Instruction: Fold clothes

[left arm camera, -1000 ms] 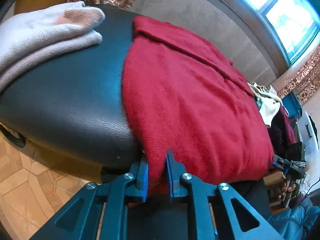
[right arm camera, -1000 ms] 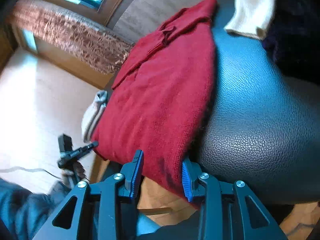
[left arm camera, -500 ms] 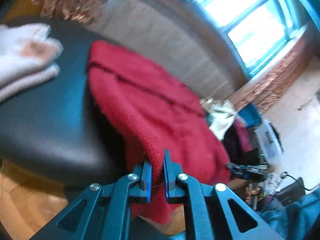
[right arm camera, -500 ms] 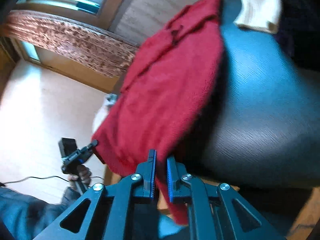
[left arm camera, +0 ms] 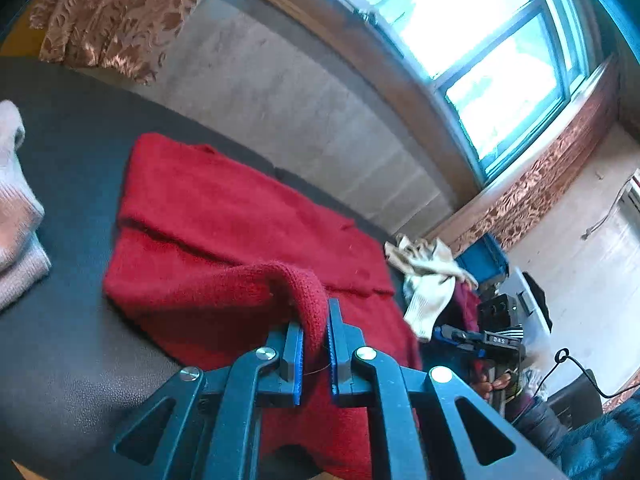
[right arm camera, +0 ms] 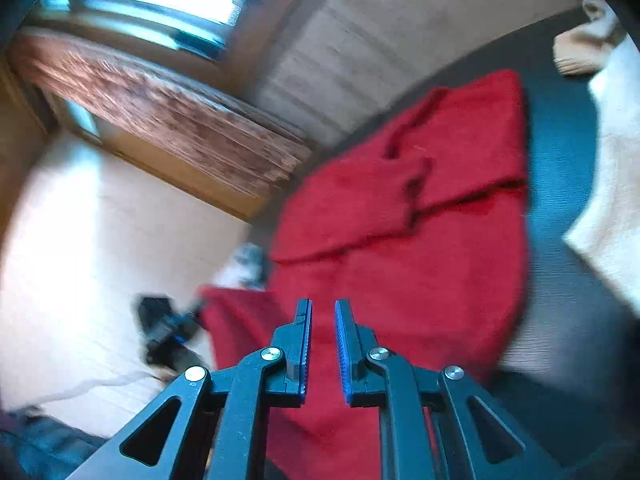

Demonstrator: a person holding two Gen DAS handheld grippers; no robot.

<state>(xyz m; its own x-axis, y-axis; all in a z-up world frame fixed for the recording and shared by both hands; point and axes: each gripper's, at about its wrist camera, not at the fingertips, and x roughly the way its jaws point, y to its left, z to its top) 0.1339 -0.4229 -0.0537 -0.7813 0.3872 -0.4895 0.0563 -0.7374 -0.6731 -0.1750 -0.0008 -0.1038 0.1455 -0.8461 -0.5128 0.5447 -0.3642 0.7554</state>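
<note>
A red knitted sweater [left arm camera: 240, 232] is spread across a black leather-textured cushion surface [left arm camera: 72, 160], its far part folded over so that a crease runs across the garment. In the left wrist view, the left gripper [left arm camera: 316, 320] is seen at 6 o'clock with its blue-padded jaws pressed together on a lifted hem of the red sweater; the pinched fabric rises in a rounded hump out of the jaws and arches away toward 10 o'clock, clear of the layer beneath. A folded pale pink knitted garment [left arm camera: 16, 216] lies on the same surface at 9 o'clock, well apart from the sweater. A crumpled cream-coloured cloth [left arm camera: 428, 276] sits at 3 o'clock just beyond the sweater's edge. The right gripper [left arm camera: 444, 334] appears at 4 o'clock in this view, at the garment's other near corner. In the right wrist view, which is motion-blurred, the right gripper [right arm camera: 322, 320] occupies 6 o'clock; its jaws are opening and a narrow gap is visible between the blue pads. Red fabric [right arm camera: 420, 272] fills the area behind and below that gap, but whether any of it is clamped cannot be told. The left gripper [right arm camera: 168, 328] is seen blurred at 8 o'clock, beside the sweater's lifted corner. A window [left arm camera: 460, 28] is located beyond the wall at 1 o'clock in the left view.
</note>
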